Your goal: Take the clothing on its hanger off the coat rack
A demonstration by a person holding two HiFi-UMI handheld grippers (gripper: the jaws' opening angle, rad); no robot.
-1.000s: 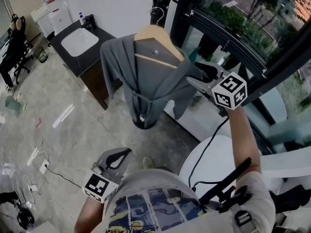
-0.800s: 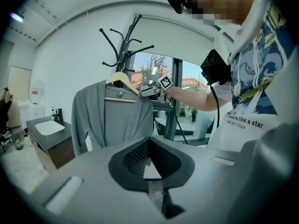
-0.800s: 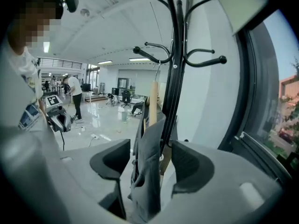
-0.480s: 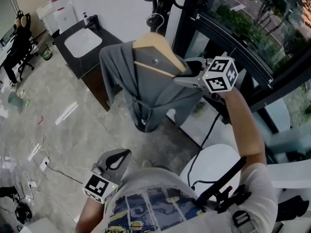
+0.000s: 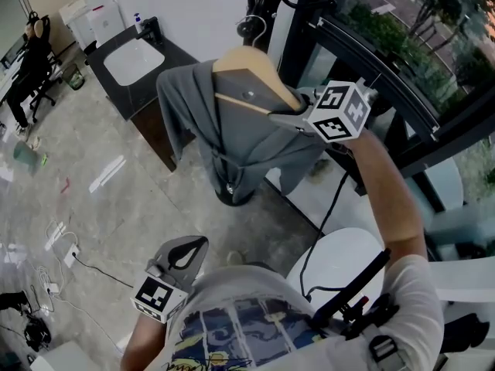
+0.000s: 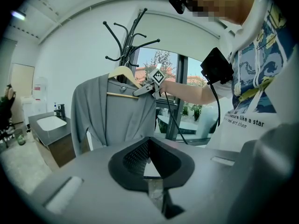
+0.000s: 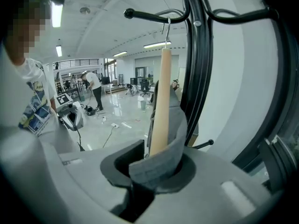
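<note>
One step is under way: the right gripper's (image 5: 281, 115) jaws are closing on the cloth-covered end of the hanger (image 5: 249, 69), upper centre. The robe (image 5: 232, 141) hangs on it, its hook over a peg of the rack (image 5: 259, 2); lifting off is left. The left gripper (image 5: 186, 253), lower left, is pressed together, empty. Cables litter the grey floor (image 5: 108, 215); a sink (image 5: 133, 59) sits upper left.
</note>
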